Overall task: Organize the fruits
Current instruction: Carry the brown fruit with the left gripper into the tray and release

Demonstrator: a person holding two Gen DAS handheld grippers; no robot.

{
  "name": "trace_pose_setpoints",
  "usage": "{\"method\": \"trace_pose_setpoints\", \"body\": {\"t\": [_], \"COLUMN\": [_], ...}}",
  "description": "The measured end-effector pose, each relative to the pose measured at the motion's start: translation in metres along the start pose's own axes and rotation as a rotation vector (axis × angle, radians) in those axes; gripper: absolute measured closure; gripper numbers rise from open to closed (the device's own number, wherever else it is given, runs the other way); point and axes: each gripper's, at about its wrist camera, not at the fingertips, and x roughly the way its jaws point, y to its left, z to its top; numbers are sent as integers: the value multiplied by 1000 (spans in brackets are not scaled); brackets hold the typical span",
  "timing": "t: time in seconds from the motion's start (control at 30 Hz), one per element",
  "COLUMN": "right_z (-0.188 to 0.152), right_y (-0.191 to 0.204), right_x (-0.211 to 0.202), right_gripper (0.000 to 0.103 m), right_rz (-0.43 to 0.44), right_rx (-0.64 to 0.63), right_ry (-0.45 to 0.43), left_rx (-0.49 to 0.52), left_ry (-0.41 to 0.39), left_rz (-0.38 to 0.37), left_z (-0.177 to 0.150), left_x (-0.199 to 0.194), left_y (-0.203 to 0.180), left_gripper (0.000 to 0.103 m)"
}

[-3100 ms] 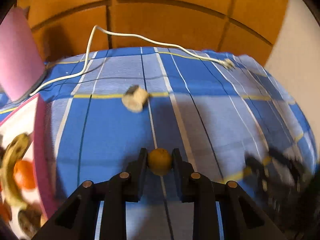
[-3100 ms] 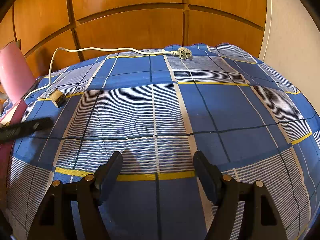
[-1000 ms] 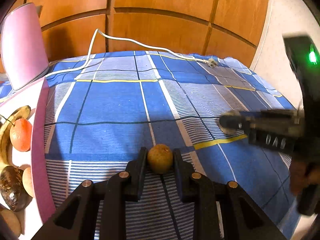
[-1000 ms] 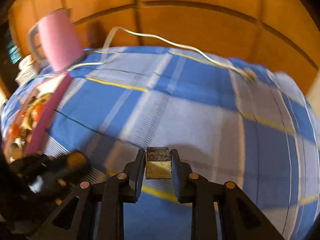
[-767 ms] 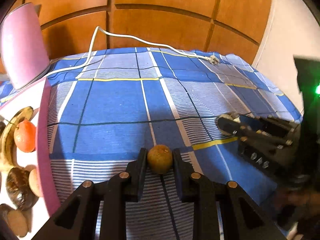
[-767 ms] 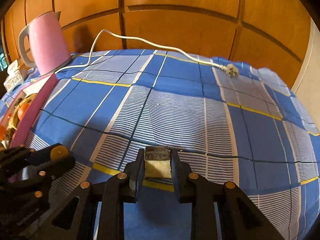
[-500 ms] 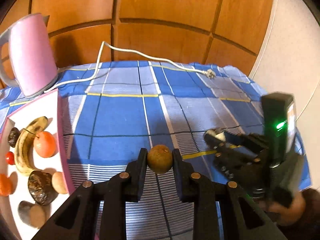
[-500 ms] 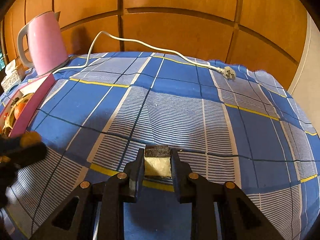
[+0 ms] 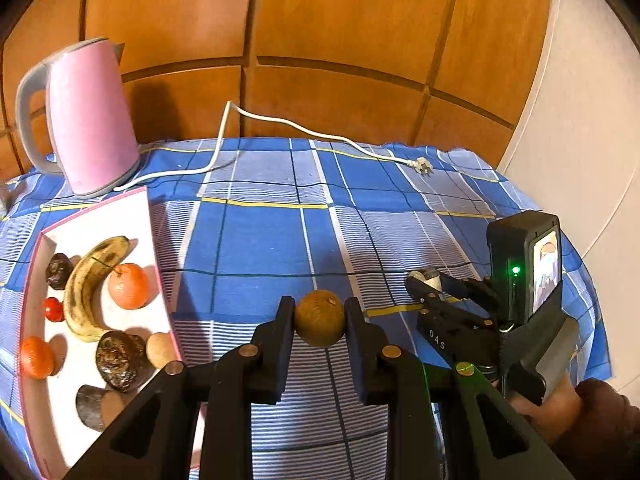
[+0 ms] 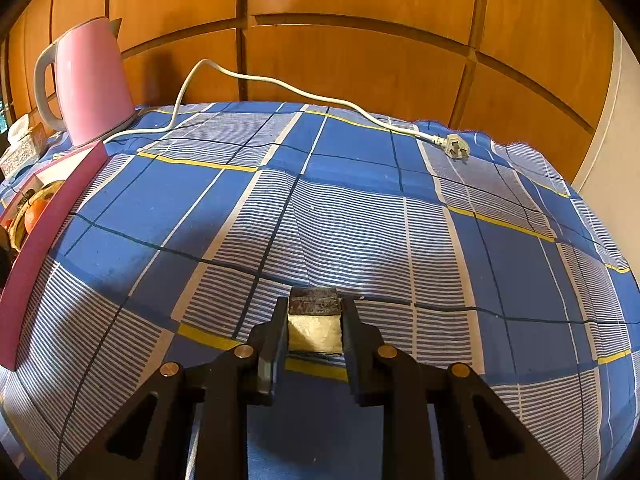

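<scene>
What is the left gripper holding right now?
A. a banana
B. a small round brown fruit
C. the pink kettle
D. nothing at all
B: in the left wrist view the left gripper has its fingers shut on a small round brown fruit, while the banana lies on the pink-edged tray and the pink kettle stands behind it.

We see warm indoor light falling from above, bright on the wooden panels [image 9: 328, 32] and the blue checked cloth [image 10: 360, 216]. The pink kettle [image 9: 90, 116] throws a dark shadow on the wall behind it. Both fisheye views bend straight lines and darken at the corners. The tray [image 9: 90, 412] blurs toward its near edge.
</scene>
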Motion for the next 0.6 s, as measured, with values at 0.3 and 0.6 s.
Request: {"method": "trace_pose_setpoints", "body": {"t": [0.3, 0.6], "right_z": [0, 0], "right_y": [2, 3], "right_x": [0, -1], "right_gripper": [78, 78], "right_rz": [-13, -17], "right_rx": [-10, -13], "right_ry": [1, 1], "left_rx": [-27, -97], "left_ry": [-15, -43], "left_rz": [6, 30], "left_z": [-4, -12], "left_x": [-18, -50], "left_y": [18, 63], "left_gripper": [78, 78]}}
